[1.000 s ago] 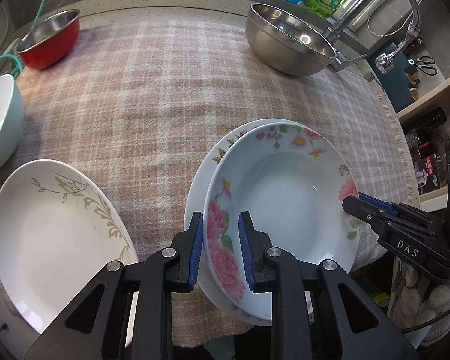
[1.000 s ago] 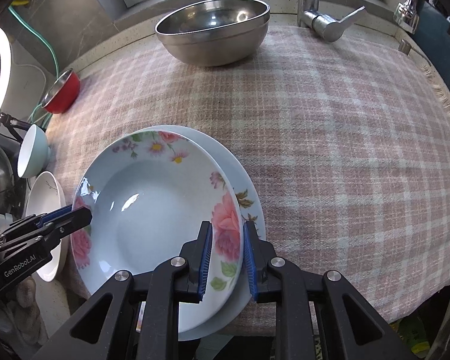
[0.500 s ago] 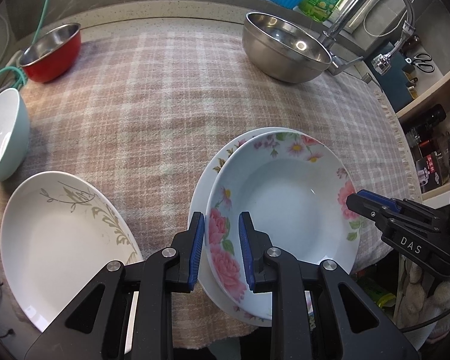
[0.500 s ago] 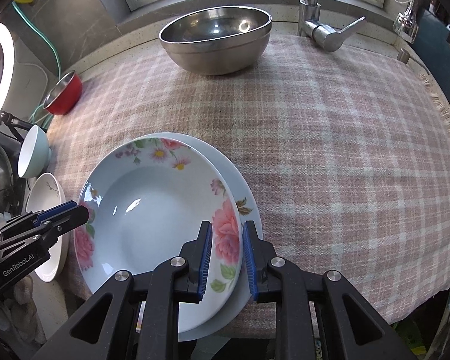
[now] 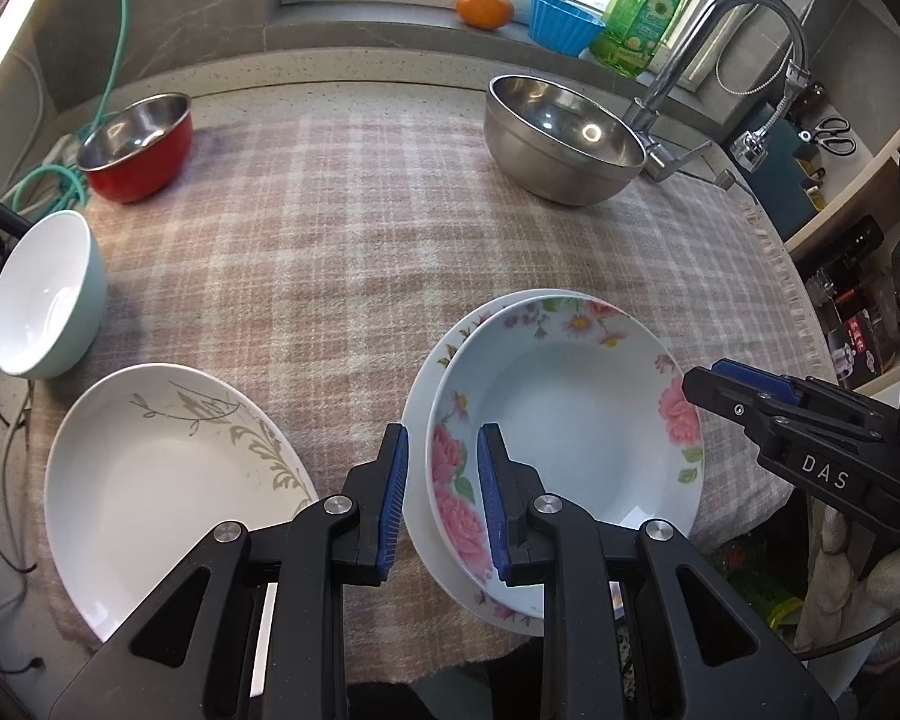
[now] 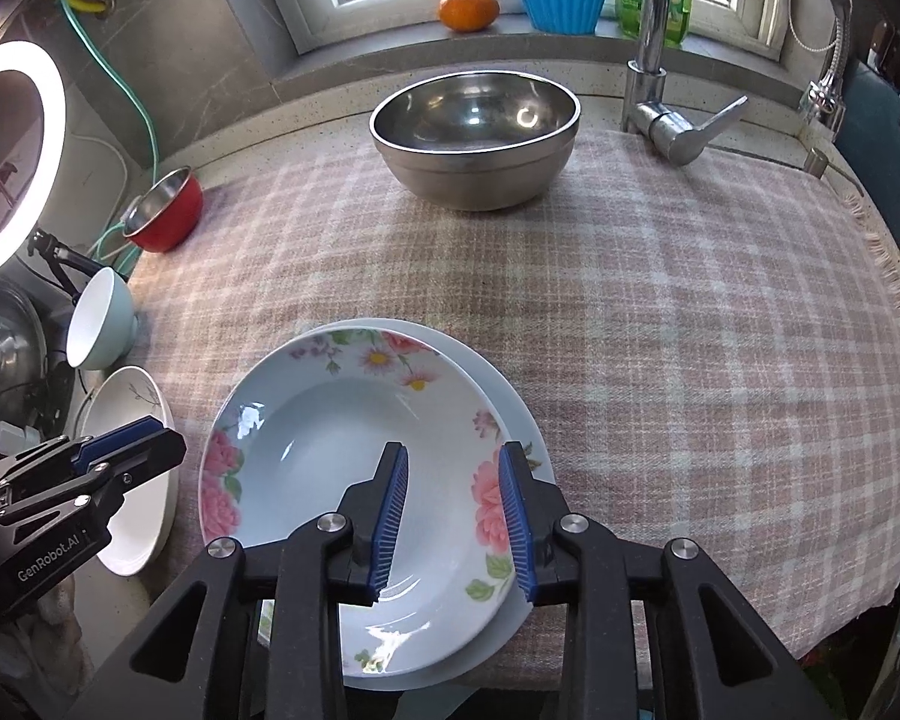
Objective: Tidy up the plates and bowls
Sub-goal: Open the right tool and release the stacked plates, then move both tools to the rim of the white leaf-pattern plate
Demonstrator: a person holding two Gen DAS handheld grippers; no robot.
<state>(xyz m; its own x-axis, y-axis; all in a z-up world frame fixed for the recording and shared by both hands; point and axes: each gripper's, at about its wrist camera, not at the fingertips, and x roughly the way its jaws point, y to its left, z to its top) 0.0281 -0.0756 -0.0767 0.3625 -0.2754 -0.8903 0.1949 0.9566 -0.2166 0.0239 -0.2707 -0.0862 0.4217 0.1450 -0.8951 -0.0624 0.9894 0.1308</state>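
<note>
Your left gripper has its blue pads parted a little, straddling the near-left rim of the floral plate; whether the pads actually touch the rim cannot be told. Your right gripper stands wider open over the plate's near-right rim, with clear gaps on both sides and nothing held.

The floral plate sits on a second plate at the near edge of the checked cloth, and only a crescent of that lower plate shows. Seen from the left wrist, the right gripper's body reads "DAS"; seen from the right wrist, the left gripper's body reads "GenRobot.AI".

To the near left lies a white leaf-sprig plate, its near edge hidden behind your left gripper. Beyond it a pale green bowl lies tilted, with a red bowl farther back. A steel bowl sits at the far side by the tap. The label on the green soap bottle is too small to read.
</note>
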